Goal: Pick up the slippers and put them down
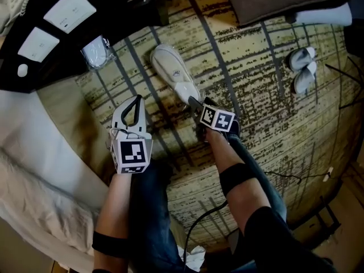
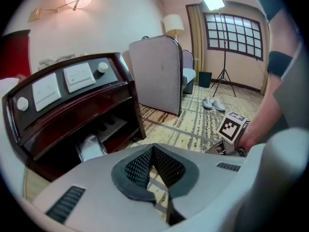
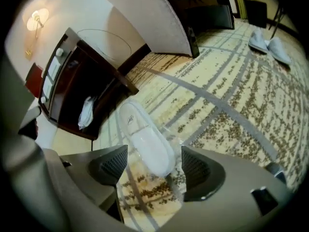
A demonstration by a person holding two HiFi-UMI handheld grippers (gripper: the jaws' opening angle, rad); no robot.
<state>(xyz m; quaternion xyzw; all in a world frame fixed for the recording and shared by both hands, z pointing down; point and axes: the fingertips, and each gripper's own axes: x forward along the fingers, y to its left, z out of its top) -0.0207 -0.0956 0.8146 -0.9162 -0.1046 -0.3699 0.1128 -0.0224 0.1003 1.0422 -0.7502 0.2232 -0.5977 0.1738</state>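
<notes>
A white slipper in clear plastic wrap lies on the patterned carpet, toe pointing away from me. My right gripper sits at its near end, pointing down. In the right gripper view the slipper lies between the spread jaws of that gripper, and neither pad presses on it. My left gripper hovers to the left of the slipper, apart from it. Its jaws are shut with nothing between them. A second wrapped slipper lies in the nightstand's open shelf.
The dark nightstand with white switch panels stands at the left, beside the white bed. An unwrapped pair of slippers lies on the carpet at the far right. A padded chair stands beyond. A cable runs by my legs.
</notes>
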